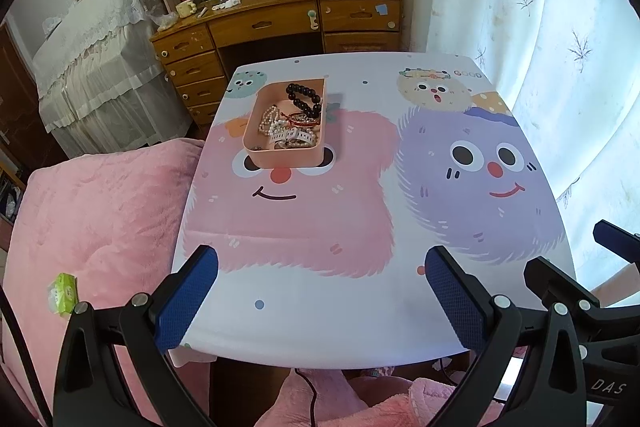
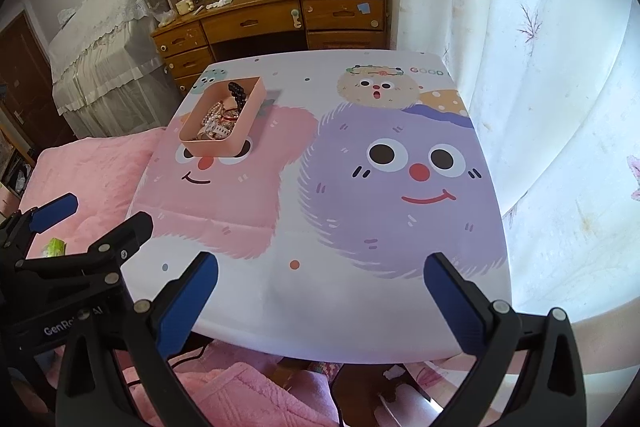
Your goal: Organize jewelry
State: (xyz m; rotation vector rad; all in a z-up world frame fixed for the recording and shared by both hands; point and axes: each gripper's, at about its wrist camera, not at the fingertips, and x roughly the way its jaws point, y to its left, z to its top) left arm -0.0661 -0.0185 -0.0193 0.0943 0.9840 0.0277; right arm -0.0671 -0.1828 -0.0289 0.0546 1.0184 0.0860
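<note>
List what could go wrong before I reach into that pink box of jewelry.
1. The pearl strand, red bangle and white watch lie tangled in the pink box; pulling one may drag out others.
2. The box looks light, so a snag might tip or slide it.
3. It sits near the table's left edge; spilled pieces could fall onto the pink blanket.

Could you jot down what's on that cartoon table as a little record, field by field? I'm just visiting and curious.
table: cartoon-print top, pink and purple fuzzy faces
box: pink open box, on the pink face, far left part of the table
contents: black bead bracelet, pearl strand, white band, other tangled pieces
loose jewelry on the table: none visible
left gripper: open, empty, over the near edge
right gripper: open, empty, over the near edge
</note>
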